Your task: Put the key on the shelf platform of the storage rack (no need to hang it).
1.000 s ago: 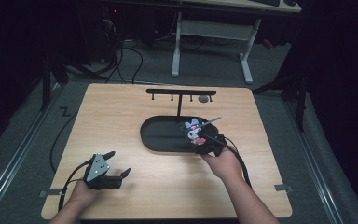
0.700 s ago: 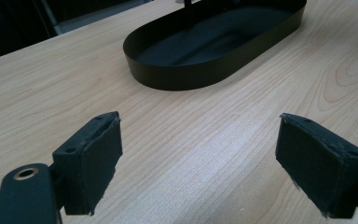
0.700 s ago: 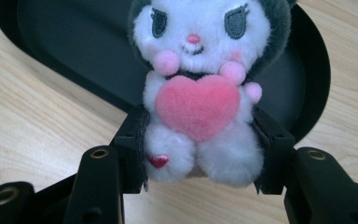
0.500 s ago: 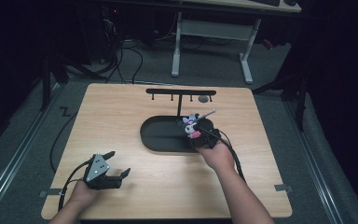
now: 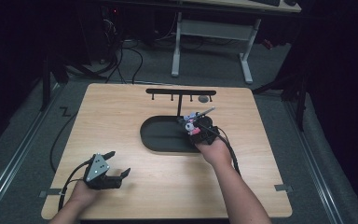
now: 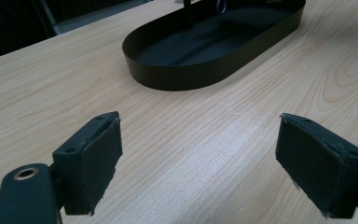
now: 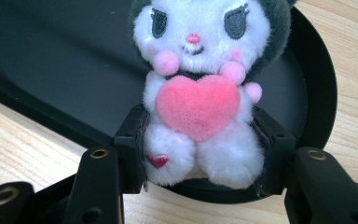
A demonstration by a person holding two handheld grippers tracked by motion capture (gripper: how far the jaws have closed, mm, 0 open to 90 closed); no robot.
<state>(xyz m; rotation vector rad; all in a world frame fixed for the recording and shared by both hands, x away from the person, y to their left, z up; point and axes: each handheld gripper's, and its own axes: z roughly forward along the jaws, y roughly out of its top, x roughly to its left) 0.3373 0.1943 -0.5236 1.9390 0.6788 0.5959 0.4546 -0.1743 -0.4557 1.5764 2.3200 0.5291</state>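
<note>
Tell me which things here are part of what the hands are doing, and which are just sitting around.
In use:
- plush toy, clamped in the right gripper
- black oval tray, under the toy

Lying about:
- left gripper, open over bare table
- black hook rack behind the tray
- desk frame beyond the table

Probably a lab: a wooden table (image 5: pixel 135 112) on grey carpet (image 5: pixel 23 130), trailing cables (image 5: pixel 121 60) (dim surroundings).
</note>
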